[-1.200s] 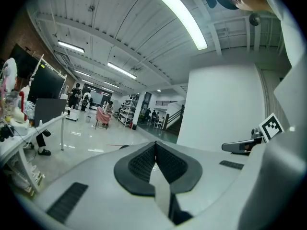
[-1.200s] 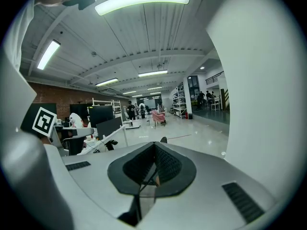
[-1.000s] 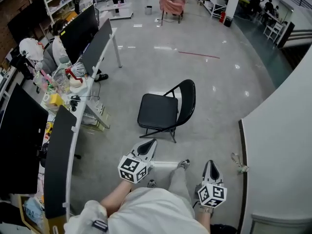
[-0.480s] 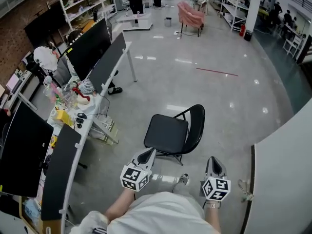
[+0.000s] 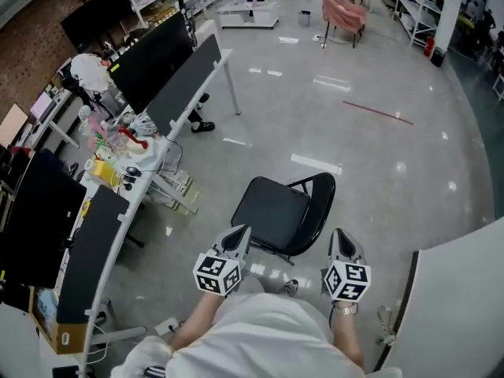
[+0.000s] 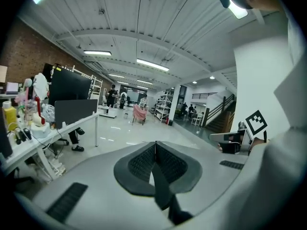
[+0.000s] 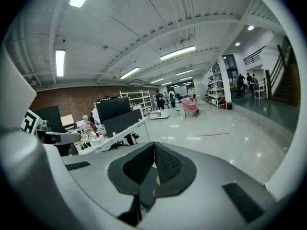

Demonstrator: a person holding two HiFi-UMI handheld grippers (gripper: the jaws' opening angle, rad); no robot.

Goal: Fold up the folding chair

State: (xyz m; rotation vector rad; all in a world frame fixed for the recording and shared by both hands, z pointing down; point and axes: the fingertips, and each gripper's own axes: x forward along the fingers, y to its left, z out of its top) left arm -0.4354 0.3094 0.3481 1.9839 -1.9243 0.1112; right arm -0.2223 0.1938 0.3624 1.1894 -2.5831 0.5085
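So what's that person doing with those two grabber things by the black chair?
A person stands over a black folding chair on the floor, holding a left gripper and a right gripper. Both grippers are shut and empty, close to the chair. The chair is open, not yet folded.

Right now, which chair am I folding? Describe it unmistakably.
Start from the long desk down the left of the head view. On the grey floor to its right stands the folding chair, open. It is black with a rounded back, unlike the pink chair far behind it.
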